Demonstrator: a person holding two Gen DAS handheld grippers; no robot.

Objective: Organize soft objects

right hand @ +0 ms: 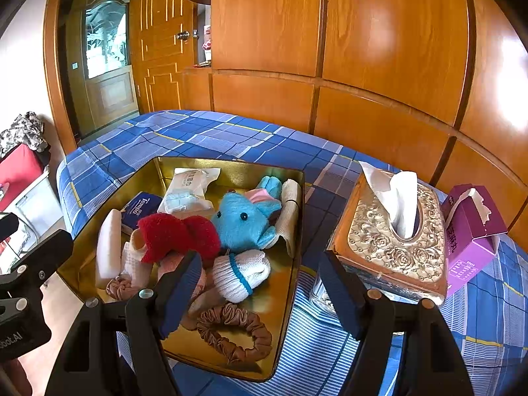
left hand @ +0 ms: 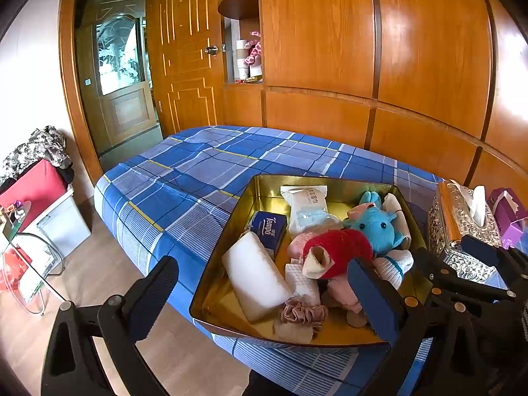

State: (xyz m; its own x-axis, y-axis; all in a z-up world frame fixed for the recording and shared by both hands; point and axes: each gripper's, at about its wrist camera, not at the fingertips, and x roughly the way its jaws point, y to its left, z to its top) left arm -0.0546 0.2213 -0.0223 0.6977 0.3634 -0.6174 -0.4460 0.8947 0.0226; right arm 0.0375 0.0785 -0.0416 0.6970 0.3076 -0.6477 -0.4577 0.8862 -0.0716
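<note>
Tray point(right hand: 295, 231): gold metal, on the blue plaid bed.
Toys: blue plush elephant point(right hand: 242, 219) beside red plush point(right hand: 178, 234), mid-tray.
Sponge point(left hand: 255, 274): white, left side.
Scrunchie point(right hand: 236, 333): brown, near edge.

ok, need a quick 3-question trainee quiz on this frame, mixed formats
1. True or false: the blue plush elephant lies inside the gold tray.
2. Multiple choice: what stands on the bed right of the tray? A) a lamp B) an ornate tissue box with a purple carton beside it C) a shoe
3. Fill in: the right gripper is ____, holding nothing.

Key:
1. True
2. B
3. open
</note>
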